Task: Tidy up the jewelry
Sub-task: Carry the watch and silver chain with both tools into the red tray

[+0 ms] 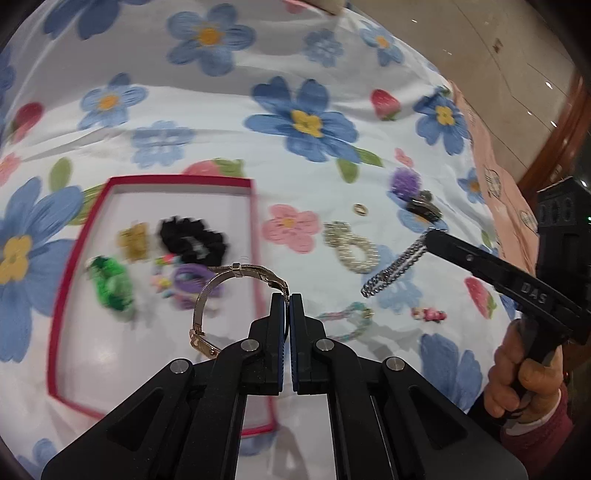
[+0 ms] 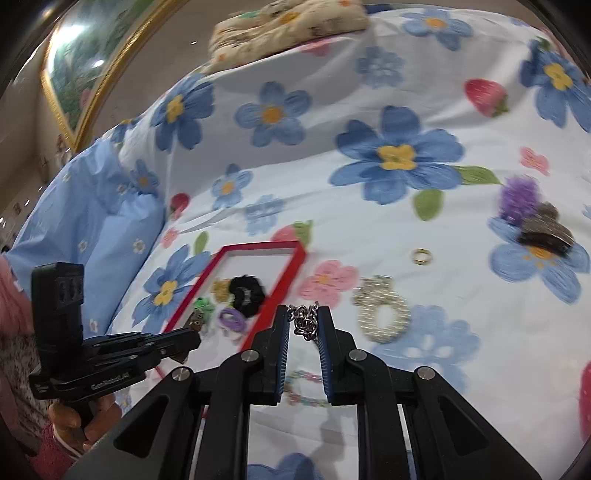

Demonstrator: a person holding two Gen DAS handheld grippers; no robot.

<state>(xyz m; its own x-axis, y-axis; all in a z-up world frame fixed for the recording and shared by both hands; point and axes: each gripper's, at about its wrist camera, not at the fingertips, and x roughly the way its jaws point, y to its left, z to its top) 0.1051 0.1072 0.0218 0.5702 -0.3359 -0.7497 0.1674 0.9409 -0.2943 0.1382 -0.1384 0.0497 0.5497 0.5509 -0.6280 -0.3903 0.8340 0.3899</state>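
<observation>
My left gripper (image 1: 289,295) is shut on a gold mesh watch (image 1: 221,284) and holds it above the right edge of the red-rimmed tray (image 1: 177,181). The tray holds a black scrunchie (image 1: 192,242), a green scrunchie (image 1: 110,282), a purple hair tie (image 1: 190,282) and a gold clip (image 1: 133,240). My right gripper (image 2: 303,314) is shut on a silver chain (image 2: 306,323), held above the floral sheet; it also shows in the left wrist view (image 1: 430,236) with the chain (image 1: 395,269) hanging down. The tray shows in the right wrist view (image 2: 258,247).
On the floral sheet (image 1: 295,55) lie a pearl bracelet (image 1: 351,247), a gold ring (image 1: 361,209), a pastel bead bracelet (image 1: 347,321), a small pink clip (image 1: 430,314), and a purple scrunchie (image 1: 406,181) beside a dark hair clip (image 1: 424,208). A patterned pillow (image 2: 288,22) lies at the back.
</observation>
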